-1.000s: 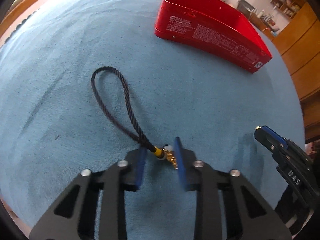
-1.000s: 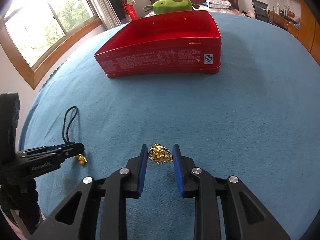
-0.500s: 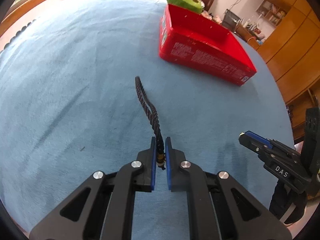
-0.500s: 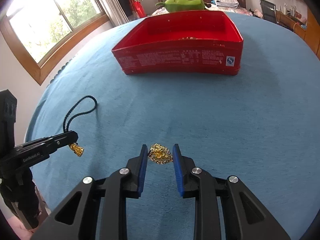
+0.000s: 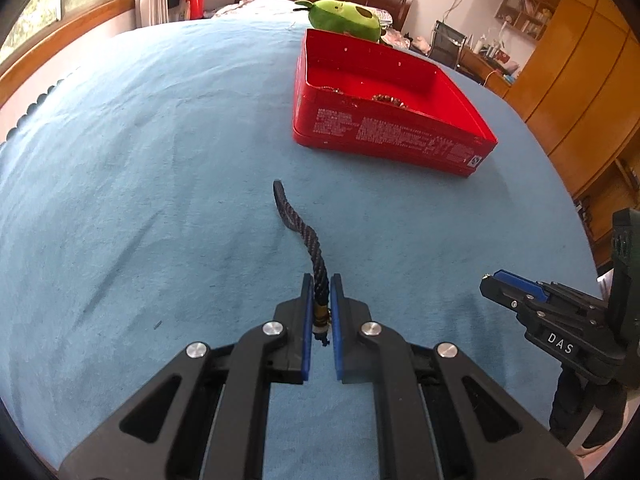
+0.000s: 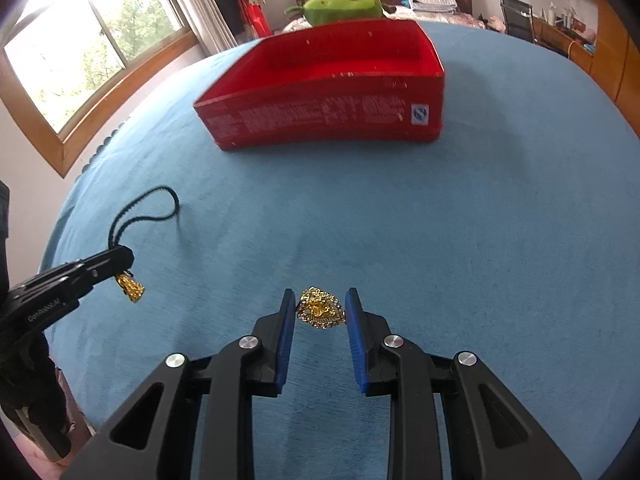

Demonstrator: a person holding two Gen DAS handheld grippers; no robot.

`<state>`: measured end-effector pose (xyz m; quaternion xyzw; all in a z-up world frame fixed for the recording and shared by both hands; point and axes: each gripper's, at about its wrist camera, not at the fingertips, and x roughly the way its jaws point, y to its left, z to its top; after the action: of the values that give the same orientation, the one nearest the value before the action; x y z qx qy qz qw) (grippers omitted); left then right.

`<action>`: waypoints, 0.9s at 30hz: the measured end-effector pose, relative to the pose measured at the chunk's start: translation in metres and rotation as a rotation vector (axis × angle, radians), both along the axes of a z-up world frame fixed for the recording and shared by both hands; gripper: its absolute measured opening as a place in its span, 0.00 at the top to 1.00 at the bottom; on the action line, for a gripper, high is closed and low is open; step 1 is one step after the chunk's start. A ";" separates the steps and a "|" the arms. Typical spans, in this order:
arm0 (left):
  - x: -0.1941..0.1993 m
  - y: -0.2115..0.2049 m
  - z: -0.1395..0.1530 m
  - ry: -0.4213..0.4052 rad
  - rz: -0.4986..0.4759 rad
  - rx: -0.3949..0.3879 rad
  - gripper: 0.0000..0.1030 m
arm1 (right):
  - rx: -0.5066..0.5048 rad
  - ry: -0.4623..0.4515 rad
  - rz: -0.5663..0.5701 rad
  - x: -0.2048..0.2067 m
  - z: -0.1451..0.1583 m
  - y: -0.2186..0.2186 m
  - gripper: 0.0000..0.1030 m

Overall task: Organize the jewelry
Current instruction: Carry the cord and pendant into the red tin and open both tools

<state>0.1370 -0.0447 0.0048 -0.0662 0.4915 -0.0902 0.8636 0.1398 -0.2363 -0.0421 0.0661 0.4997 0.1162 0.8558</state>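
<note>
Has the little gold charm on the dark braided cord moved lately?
Yes. The gold charm rose off the blue cloth, now dangling from the left gripper.

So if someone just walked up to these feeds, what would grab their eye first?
Probably the red box, open-topped at the far middle of the blue cloth, with a green plush toy behind it. Next, the gold: the left gripper is shut on a dark cord with a gold charm dangling, and a gold pendant sits between the right gripper's pads.
</note>
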 end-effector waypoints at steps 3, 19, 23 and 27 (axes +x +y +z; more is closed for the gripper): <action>0.003 -0.003 -0.007 0.013 -0.009 0.007 0.94 | 0.000 0.014 -0.002 0.002 -0.007 -0.002 0.76; 0.028 -0.008 0.014 -0.024 -0.036 0.023 0.95 | 0.014 -0.061 0.009 0.022 0.032 -0.010 0.76; 0.042 -0.009 0.046 -0.093 -0.036 0.029 0.95 | 0.003 -0.117 0.003 0.038 0.062 -0.011 0.76; 0.061 -0.015 0.080 -0.170 -0.033 0.011 0.95 | 0.027 -0.158 -0.011 0.065 0.089 -0.015 0.76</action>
<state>0.1980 -0.0593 0.0848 -0.0455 0.4178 -0.1070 0.9011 0.2045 -0.2512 0.0467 0.0712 0.4284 0.1231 0.8923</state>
